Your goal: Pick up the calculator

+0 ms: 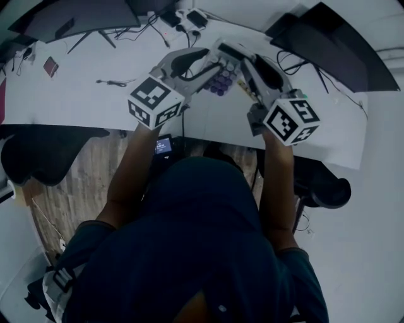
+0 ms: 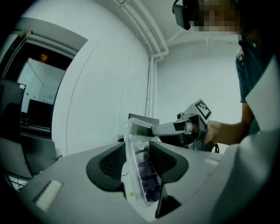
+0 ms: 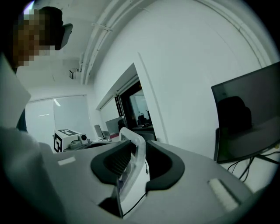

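The calculator, white with purple keys and a dark display, hangs in the air over the white desk, held from both sides. My left gripper is shut on its left edge, and my right gripper is shut on its right edge. In the left gripper view the calculator stands on edge between the dark pads, keys facing right, with the right gripper beyond it. In the right gripper view the calculator's rim is pinched between the pads.
Dark monitors stand at the desk's far corners, with cables and a power strip between them. A small dark red item lies far left. A black chair and a stool stand by the person's legs.
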A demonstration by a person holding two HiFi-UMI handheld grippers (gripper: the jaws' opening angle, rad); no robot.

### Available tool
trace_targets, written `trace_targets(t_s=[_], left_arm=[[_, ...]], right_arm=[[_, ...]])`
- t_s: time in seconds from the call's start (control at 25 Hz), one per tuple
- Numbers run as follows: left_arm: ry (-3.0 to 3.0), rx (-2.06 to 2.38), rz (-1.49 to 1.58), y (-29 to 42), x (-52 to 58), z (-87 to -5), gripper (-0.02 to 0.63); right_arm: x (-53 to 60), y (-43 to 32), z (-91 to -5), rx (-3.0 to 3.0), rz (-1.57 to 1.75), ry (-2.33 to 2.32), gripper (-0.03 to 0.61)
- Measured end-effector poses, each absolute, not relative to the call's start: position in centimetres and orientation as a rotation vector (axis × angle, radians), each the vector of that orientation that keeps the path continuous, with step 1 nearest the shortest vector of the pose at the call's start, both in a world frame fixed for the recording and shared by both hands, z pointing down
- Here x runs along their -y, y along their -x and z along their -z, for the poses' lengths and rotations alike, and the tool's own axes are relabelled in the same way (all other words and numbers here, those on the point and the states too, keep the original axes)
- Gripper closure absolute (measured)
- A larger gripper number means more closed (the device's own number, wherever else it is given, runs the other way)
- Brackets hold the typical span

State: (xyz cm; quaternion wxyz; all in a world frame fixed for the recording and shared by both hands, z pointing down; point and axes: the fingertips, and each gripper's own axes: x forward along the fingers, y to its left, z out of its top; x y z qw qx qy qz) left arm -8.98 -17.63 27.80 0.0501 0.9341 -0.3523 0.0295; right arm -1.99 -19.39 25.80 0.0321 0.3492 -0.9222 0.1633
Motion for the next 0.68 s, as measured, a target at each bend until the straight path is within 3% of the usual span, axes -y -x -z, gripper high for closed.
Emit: trace_targets(t_s=[0.68], left_arm=[[-2.886, 1.068, 0.000, 10.4, 14.5, -25.5, 0.446]], right_arm=[[16.0, 3.5, -23.2, 2.818, -0.384, -1.064, 0.466]])
